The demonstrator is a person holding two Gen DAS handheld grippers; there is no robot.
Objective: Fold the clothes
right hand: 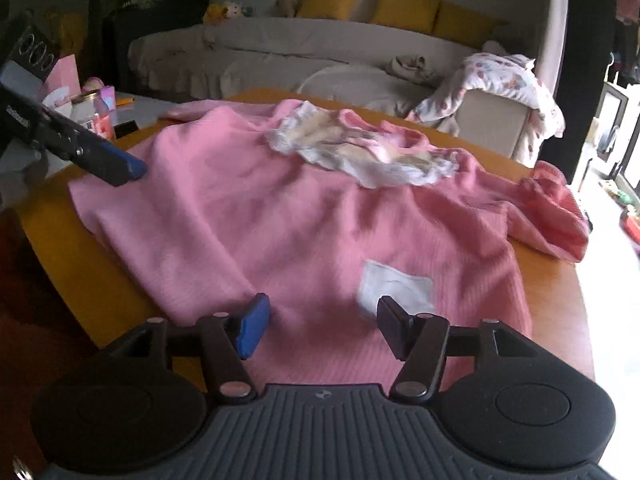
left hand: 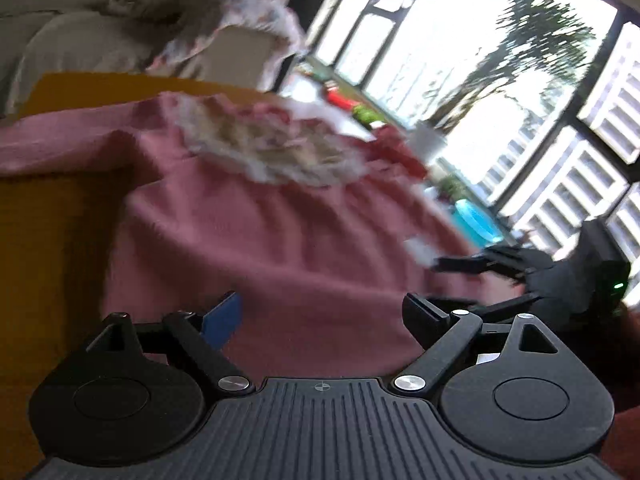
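**user1:** what's the garment situation rn?

**user2:** one big pink knit top [right hand: 248, 216], prob a sweater, spread flat-ish across the orange surface [right hand: 560, 292]. Not folded yet, lots of wrinkles. Neck end points away from the right wrist cam, hem hangs over the near edge.

**user1:** any details on it?

**user2:** yeah, a crumpled white + cream frilly bit [right hand: 360, 152] lies on top near the collar, can't tell if it's part of the top or a separate piece. Also a white rectangular patch [right hand: 394, 286] low on the body, looks like a label. One sleeve [right hand: 552, 216] is bunched up at the right edge; other side lies flatter toward the left. Left cam view's blurry, same pink cloth [left hand: 280, 240] tho.
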